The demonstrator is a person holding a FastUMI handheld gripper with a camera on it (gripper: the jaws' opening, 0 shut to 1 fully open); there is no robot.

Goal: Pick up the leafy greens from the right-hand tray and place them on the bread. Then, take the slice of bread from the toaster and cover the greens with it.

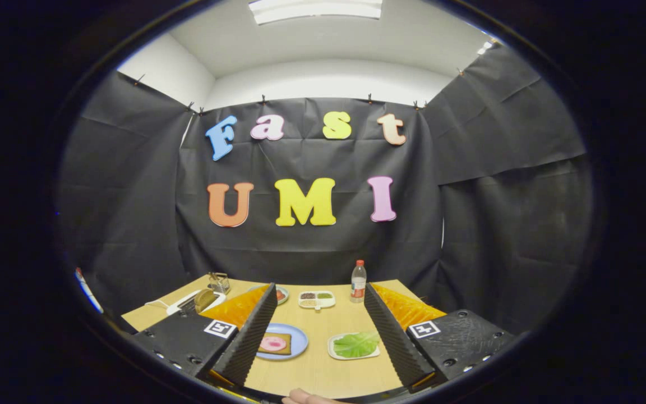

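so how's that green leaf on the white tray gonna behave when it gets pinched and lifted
The leafy greens look thin and flat on the white tray, so probably very light and floppy, drooping off either side of a pinch. The veined surface looks soft, so a hard squeeze could bruise or tear it. The tool stands open, wide apart, with the tray between its fingers.

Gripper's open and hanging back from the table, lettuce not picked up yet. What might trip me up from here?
1. The leafy greens lie flat in a shallow white tray; the open gripper may pinch the tray rim or drag the tray.
2. The bread on the blue plate already carries a pink slice, so the leaf may slide off.
3. The toaster sits far off beside a wire rack, awkward to reach.
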